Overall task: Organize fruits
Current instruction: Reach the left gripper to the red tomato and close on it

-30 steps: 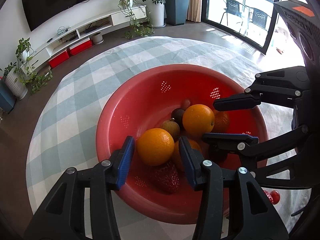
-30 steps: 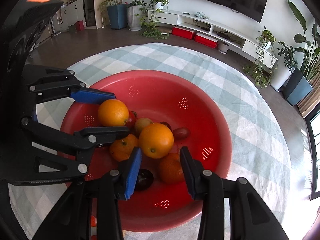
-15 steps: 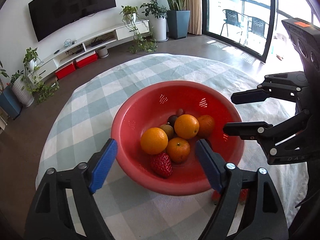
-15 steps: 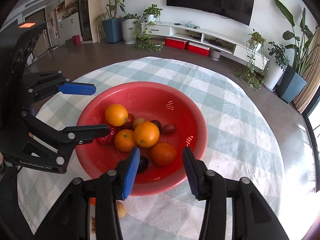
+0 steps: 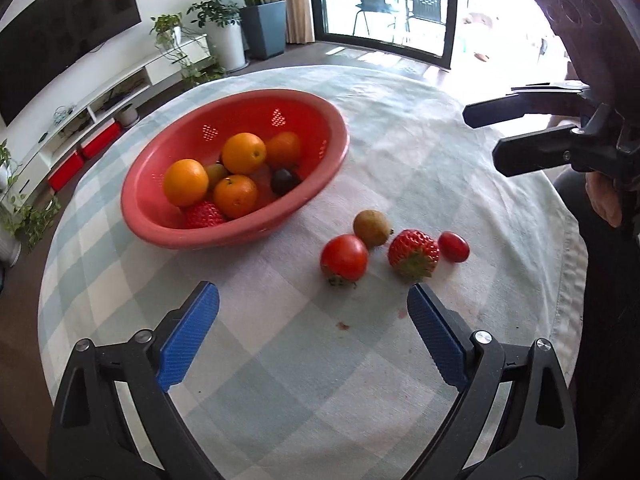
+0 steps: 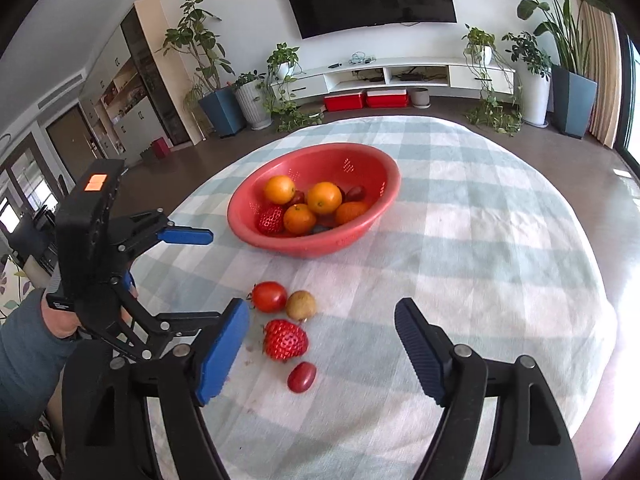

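A red colander bowl [image 5: 224,236] [image 6: 320,244] on the checked cloth holds several oranges [image 5: 186,182], a strawberry [image 5: 204,214], a kiwi and a dark plum [image 5: 285,180]. In front of it a tomato [image 5: 344,258] [image 6: 269,297], a kiwi [image 5: 372,227] [image 6: 301,305], a strawberry [image 5: 413,254] [image 6: 286,340] and a small red fruit [image 5: 453,246] [image 6: 302,377] lie loose on the cloth. My left gripper [image 5: 312,296] [image 6: 208,276] hovers short of them, jaws opening and empty. My right gripper [image 6: 322,308] [image 5: 484,136] is also opening with nothing between its pads.
The round table's cloth [image 6: 480,260] drops off at its edge near the right gripper. A hand [image 5: 604,200] and a grey sleeve [image 6: 24,352] hold the grippers. Potted plants, a TV wall and a low shelf stand beyond.
Both grippers have drawn back out of the bowl and spread their jaws wide. The two oranges that sat between their fingers now rest in the bowl. The loose fruits have come into view.
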### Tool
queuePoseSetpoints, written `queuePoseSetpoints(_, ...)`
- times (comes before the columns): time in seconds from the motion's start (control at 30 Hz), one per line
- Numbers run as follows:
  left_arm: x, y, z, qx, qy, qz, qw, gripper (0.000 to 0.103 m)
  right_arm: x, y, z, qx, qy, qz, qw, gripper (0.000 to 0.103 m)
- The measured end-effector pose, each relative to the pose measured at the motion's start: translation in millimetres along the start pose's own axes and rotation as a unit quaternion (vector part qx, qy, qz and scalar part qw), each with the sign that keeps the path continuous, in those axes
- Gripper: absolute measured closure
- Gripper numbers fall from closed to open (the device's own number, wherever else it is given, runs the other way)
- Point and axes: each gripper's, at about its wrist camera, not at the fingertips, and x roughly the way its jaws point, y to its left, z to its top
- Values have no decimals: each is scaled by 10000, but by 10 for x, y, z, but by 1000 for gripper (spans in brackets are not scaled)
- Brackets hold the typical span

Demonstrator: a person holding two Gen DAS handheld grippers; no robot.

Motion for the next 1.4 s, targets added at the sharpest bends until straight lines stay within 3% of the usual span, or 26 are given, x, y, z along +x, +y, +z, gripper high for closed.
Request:
queuePoseSetpoints(0.2, 153, -91, 65, 244, 96, -132, 9996, 7, -135, 113, -287, -5, -16, 56, 10000, 25)
queuePoseSetpoints(0.5, 323, -49, 196, 519, 280, -483, 9971, 8, -185, 96, -400, 90, -36, 129, 9999, 25)
queuePoseSetpoints(0.57, 345, -43, 209, 601, 301, -564, 9961, 14, -182, 99, -410, 62, -39, 142, 9999, 25)
queuePoseSetpoints(0.7, 389, -13, 219, 692, 363, -682, 9946, 41, -191, 115, -439, 14, -27, 153, 9999, 27)
queuePoseSetpoints(0.97, 486, -1, 221, 767, 400, -726, 9936, 43, -177, 132, -451, 10, 50, 153, 9999, 32)
queuePoseSetpoints(1.03, 499, 19, 220, 738, 407, -784, 9934, 50, -172, 143, -454, -2, 68, 162, 9998, 34)
queuePoseSetpoints(1.17, 517, 21, 228, 745, 412, -854, 9927, 53, -161, 162, -459, -18, 115, 160, 9998, 37)
queuePoseSetpoints(1.4, 519, 27, 234, 815, 444, -1054, 9901, 53, -156, 177, -458, -49, 154, 172, 9997, 39)
